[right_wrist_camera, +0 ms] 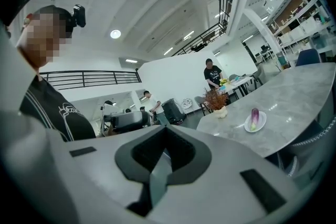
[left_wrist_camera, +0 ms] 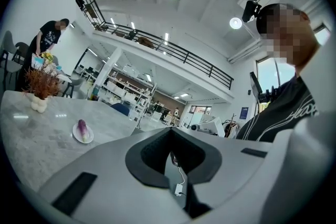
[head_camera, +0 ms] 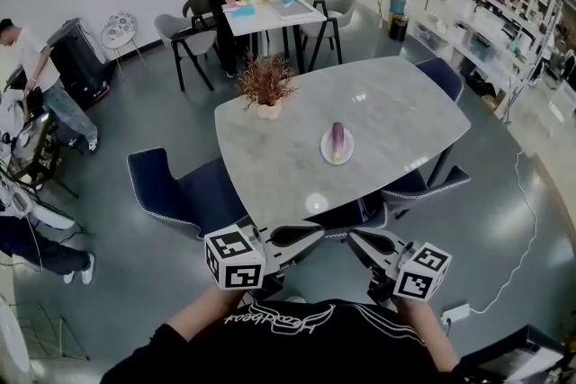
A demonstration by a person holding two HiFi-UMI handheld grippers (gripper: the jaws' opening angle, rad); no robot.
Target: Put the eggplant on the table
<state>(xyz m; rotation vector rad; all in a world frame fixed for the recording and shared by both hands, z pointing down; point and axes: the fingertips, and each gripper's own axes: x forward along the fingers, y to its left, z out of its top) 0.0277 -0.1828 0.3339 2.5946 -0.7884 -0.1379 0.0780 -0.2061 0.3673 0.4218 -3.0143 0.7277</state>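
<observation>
The purple eggplant [head_camera: 337, 138] lies on a small white plate [head_camera: 326, 150] near the middle of the grey marble table [head_camera: 387, 112]. Both grippers hang below the table's near edge, close to my chest and well short of the plate. My left gripper [head_camera: 309, 235] is shut with nothing in it and its tips point right. My right gripper [head_camera: 360, 239] is also shut and empty, tips pointing left toward the other. The left gripper view shows the eggplant [left_wrist_camera: 82, 127] far off at the left past the shut left gripper [left_wrist_camera: 170, 151]. In the right gripper view the eggplant [right_wrist_camera: 254, 116] sits far right of the right gripper [right_wrist_camera: 164, 157].
A potted dried plant [head_camera: 265, 86] stands at the table's far left end. Dark blue chairs [head_camera: 175, 192] ring the table, one tucked in at the near edge [head_camera: 416, 183]. A person stands at a white table [head_camera: 270, 13] behind. A cable and power strip [head_camera: 456, 313] lie on the floor at right.
</observation>
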